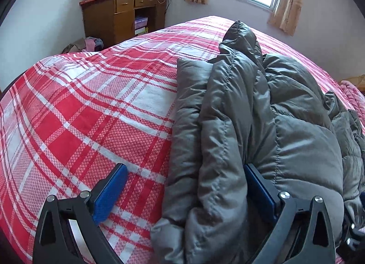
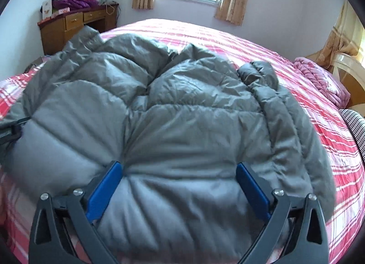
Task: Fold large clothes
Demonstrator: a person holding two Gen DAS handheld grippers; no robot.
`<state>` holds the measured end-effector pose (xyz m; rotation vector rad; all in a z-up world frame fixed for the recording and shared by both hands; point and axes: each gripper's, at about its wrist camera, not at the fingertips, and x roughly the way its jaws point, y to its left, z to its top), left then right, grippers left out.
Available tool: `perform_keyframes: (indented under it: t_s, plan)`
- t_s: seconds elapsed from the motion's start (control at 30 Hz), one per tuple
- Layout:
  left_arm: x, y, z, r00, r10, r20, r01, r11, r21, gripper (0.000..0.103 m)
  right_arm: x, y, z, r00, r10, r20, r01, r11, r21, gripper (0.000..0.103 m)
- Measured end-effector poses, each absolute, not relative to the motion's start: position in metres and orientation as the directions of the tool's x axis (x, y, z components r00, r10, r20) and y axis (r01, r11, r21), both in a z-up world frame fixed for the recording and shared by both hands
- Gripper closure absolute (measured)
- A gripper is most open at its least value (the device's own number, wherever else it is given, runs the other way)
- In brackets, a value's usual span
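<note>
We record both claws spread wide, left claw (image 1: 184, 172) straddling the grey quilted puffer jacket (image 1: 251, 127) edge, right claw (image 2: 180, 168) pressing its middle, red-and-white plaid bedspread (image 1: 91, 104) at nine o'clock.

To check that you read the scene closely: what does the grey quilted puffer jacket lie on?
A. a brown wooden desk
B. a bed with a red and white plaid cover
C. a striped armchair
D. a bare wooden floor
B: the grey quilted puffer jacket is spread over the red and white plaid cover of the bed.

jacket (image 2: 182, 115) hem cut off below, bed (image 1: 79, 115) edges cropped
</note>
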<state>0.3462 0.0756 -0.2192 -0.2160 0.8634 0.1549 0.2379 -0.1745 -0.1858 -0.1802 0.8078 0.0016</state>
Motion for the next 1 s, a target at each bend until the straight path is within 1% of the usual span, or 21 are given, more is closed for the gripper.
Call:
perform_keyframes:
  t_s: [0.07, 0.1, 0.13, 0.17, 0.2, 0.23, 0.27, 0.37, 0.4, 0.43, 0.5, 0.63, 0.87, 1.0]
  plan:
    - [0.344, 0.072, -0.220, 0.653, 0.038, -0.756, -0.207, 0.970, -0.131, 0.006, 0.227, -0.175, -0.188, 0.701, -0.071, -0.709, -0.068, 0.984, -0.166, 0.001]
    - [0.342, 0.071, -0.220, 0.657, 0.028, -0.753, -0.199, 0.970, -0.137, 0.011, 0.225, -0.174, -0.193, 0.703, -0.079, -0.707, -0.072, 0.981, -0.182, 0.001]
    - [0.342, 0.069, -0.219, 0.662, 0.012, -0.750, -0.186, 0.971, -0.149, 0.021, 0.225, -0.171, -0.200, 0.703, -0.089, -0.705, -0.083, 0.975, -0.206, 0.001]
    - [0.341, 0.067, -0.218, 0.666, -0.019, -0.746, -0.164, 0.972, -0.171, 0.028, 0.228, -0.167, -0.206, 0.710, -0.097, -0.698, -0.091, 0.969, -0.228, 0.000]
    - [0.342, 0.067, -0.218, 0.666, -0.048, -0.744, -0.144, 0.971, -0.192, 0.039, 0.231, -0.167, -0.208, 0.716, -0.099, -0.691, -0.089, 0.969, -0.232, 0.000]
    - [0.343, 0.066, -0.217, 0.664, -0.071, -0.744, -0.132, 0.969, -0.210, 0.043, 0.234, -0.167, -0.208, 0.713, -0.098, -0.695, -0.086, 0.971, -0.225, 0.000]
    - [0.342, 0.066, -0.217, 0.663, -0.082, -0.744, -0.130, 0.966, -0.222, 0.045, 0.236, -0.168, -0.209, 0.707, -0.094, -0.701, -0.085, 0.973, -0.216, 0.000]
    - [0.341, 0.067, -0.216, 0.670, -0.120, -0.732, -0.105, 0.962, -0.253, 0.060, 0.238, -0.174, -0.211, 0.703, -0.077, -0.707, -0.087, 0.977, -0.193, 0.000]
    - [0.340, 0.066, -0.215, 0.672, -0.139, -0.728, -0.090, 0.960, -0.266, 0.074, 0.237, -0.175, -0.211, 0.705, -0.077, -0.704, -0.086, 0.977, -0.194, 0.000]
    - [0.338, 0.066, -0.214, 0.667, -0.177, -0.724, -0.073, 0.951, -0.300, 0.081, 0.237, -0.175, -0.212, 0.707, -0.080, -0.703, -0.085, 0.977, -0.196, 0.000]
    - [0.335, 0.065, -0.211, 0.675, -0.183, -0.715, -0.060, 0.952, -0.300, 0.089, 0.238, -0.175, -0.212, 0.706, -0.082, -0.703, -0.083, 0.977, -0.198, 0.000]
    - [0.326, 0.072, -0.203, 0.690, -0.206, -0.694, -0.044, 0.945, -0.324, 0.094, 0.238, -0.174, -0.211, 0.697, -0.094, -0.711, -0.074, 0.977, -0.201, 0.000]
    - [0.308, 0.092, -0.190, 0.703, -0.245, -0.667, -0.033, 0.926, -0.375, 0.095, 0.234, -0.174, -0.211, 0.686, -0.112, -0.719, -0.053, 0.978, -0.202, 0.000]
    - [0.297, 0.102, -0.186, 0.706, -0.236, -0.668, -0.039, 0.928, -0.370, 0.096, 0.230, -0.166, -0.210, 0.683, -0.114, -0.722, -0.054, 0.977, -0.206, 0.000]
